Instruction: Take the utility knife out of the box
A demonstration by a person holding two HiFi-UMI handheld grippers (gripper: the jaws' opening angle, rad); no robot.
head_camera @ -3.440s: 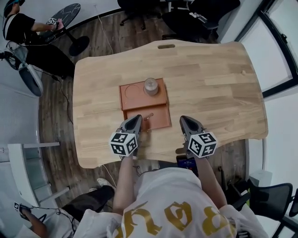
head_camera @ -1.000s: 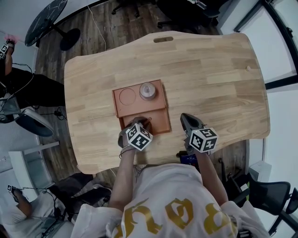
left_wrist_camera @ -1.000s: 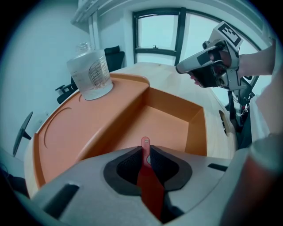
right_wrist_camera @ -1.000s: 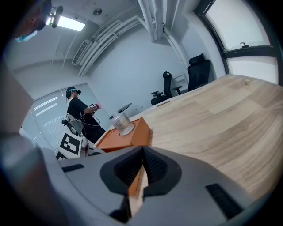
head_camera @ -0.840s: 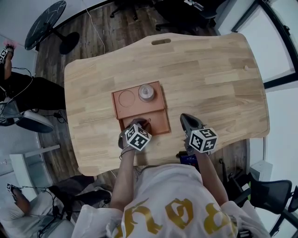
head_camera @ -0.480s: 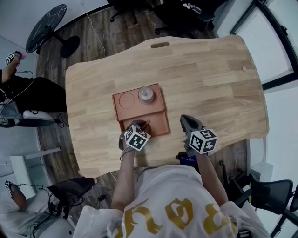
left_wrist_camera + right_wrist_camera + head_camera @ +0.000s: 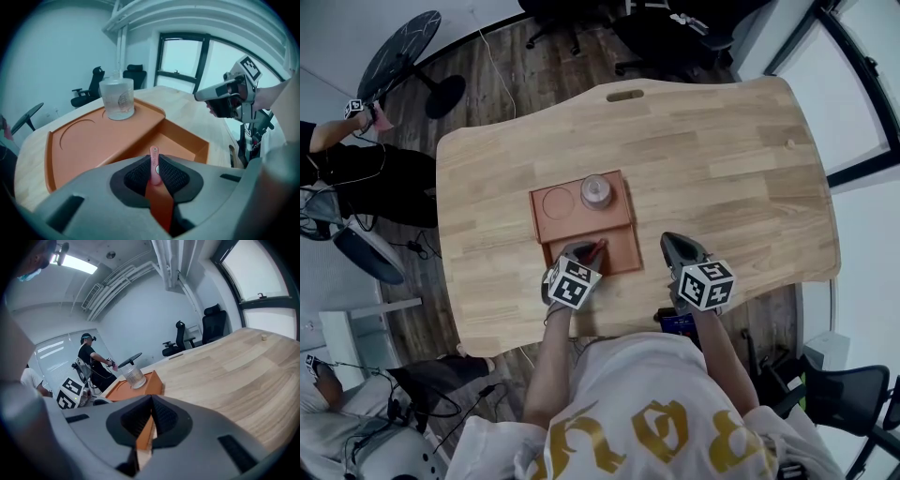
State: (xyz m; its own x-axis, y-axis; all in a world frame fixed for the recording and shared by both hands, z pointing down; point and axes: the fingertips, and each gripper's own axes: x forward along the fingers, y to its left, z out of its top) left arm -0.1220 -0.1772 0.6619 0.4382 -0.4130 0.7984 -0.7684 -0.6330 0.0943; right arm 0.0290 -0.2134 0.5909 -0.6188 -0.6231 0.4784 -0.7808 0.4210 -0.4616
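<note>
The orange box [image 7: 559, 202] lies on the wooden table, with a sunken compartment [image 7: 176, 140] at its near end. A slim pinkish-red utility knife [image 7: 153, 165] is pinched between the pads of my left gripper [image 7: 154, 172], its tip poking out past them. In the head view the left gripper [image 7: 584, 251] hangs over that compartment with the knife [image 7: 598, 249] off the floor of the box. My right gripper [image 7: 673, 243] hovers to the right of the box, jaws together with nothing in them; in its own view the right gripper [image 7: 151, 414] points across the table.
A clear glass jar [image 7: 597, 191] stands on the box's raised far half, beside a round recess [image 7: 556, 201]. Bare wood spreads to the right and beyond [image 7: 722, 150]. Office chairs and a person [image 7: 92, 363] are past the table's edges.
My left gripper has lifted out of the compartment with the knife in its jaws and rolled a little. The right gripper has stayed where it was.
</note>
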